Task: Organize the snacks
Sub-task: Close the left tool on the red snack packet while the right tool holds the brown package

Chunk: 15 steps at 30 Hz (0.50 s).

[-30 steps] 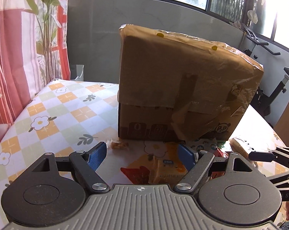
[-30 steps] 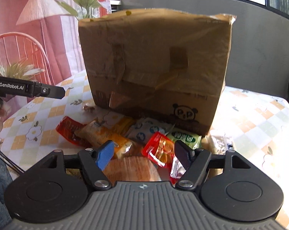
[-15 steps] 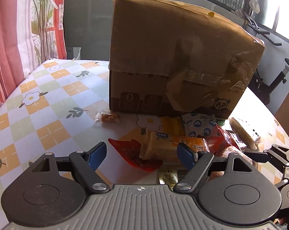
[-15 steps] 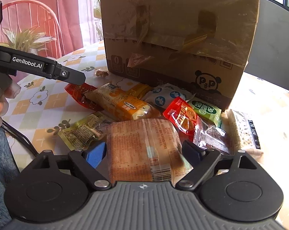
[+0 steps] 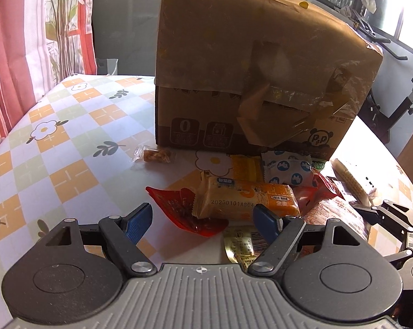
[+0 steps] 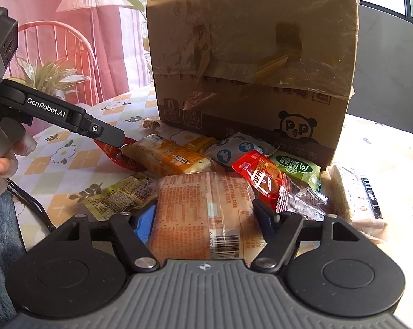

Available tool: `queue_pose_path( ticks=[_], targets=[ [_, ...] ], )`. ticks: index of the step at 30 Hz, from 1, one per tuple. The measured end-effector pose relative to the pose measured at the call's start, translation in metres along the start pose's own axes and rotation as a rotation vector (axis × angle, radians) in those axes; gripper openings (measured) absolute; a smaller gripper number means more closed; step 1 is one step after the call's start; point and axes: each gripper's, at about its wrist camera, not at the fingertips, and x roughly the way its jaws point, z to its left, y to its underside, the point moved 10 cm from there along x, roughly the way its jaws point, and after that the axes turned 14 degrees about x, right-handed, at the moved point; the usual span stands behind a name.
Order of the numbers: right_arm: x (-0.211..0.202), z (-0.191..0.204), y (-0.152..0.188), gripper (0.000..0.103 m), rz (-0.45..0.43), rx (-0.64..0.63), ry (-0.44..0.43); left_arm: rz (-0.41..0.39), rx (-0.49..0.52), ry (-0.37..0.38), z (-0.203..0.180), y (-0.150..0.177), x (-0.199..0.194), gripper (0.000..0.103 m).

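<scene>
A pile of snack packets lies on the tablecloth in front of a taped cardboard box (image 5: 261, 63) (image 6: 250, 60). My left gripper (image 5: 203, 219) is open, low over a red packet (image 5: 184, 208) and an orange cake bar (image 5: 247, 197). My right gripper (image 6: 203, 219) is open, its fingers on either side of a large orange bread packet (image 6: 201, 213); whether they touch it I cannot tell. Near it lie a red packet (image 6: 258, 175), a green packet (image 6: 297, 170) and a blue-and-white packet (image 6: 234, 150).
A small loose candy (image 5: 154, 155) lies left of the pile. A long wafer packet (image 6: 351, 192) lies at the right. The flowered table (image 5: 56, 142) stretches to the left. A red chair (image 6: 58, 44) and an exercise bike (image 5: 392, 109) stand beyond the table.
Both grippers have come down and tilted toward the snack pile. The bread packet now sits between my right fingers. The left gripper has moved closer to the red packet and cake bar.
</scene>
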Motion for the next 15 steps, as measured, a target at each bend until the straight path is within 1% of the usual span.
queue_pose_path(
  ticks=[3,6,7,9,12,15],
  targets=[
    [0.0,0.001,0.0,0.074,-0.007,-0.005,0.0,0.002,-0.019,-0.011,0.004,0.001,0.002,0.081],
    [0.0,0.0,-0.001,0.074,-0.009,0.0,-0.005,0.007,-0.046,-0.03,0.011,0.002,0.004,0.059],
    [0.0,0.0,0.0,0.074,-0.009,0.001,-0.006,0.013,-0.055,-0.023,0.012,0.002,0.006,0.056],
    [0.0,0.0,0.0,0.074,-0.009,0.001,-0.006,0.022,-0.072,-0.006,0.012,0.005,0.008,0.055],
    [0.0,-0.001,0.0,0.074,-0.009,0.003,-0.008,0.044,-0.071,0.003,0.011,0.01,0.013,0.05],
    [0.0,-0.001,0.0,0.074,-0.009,0.003,-0.008,0.065,-0.068,0.006,0.01,0.015,0.02,0.039]
  ],
)
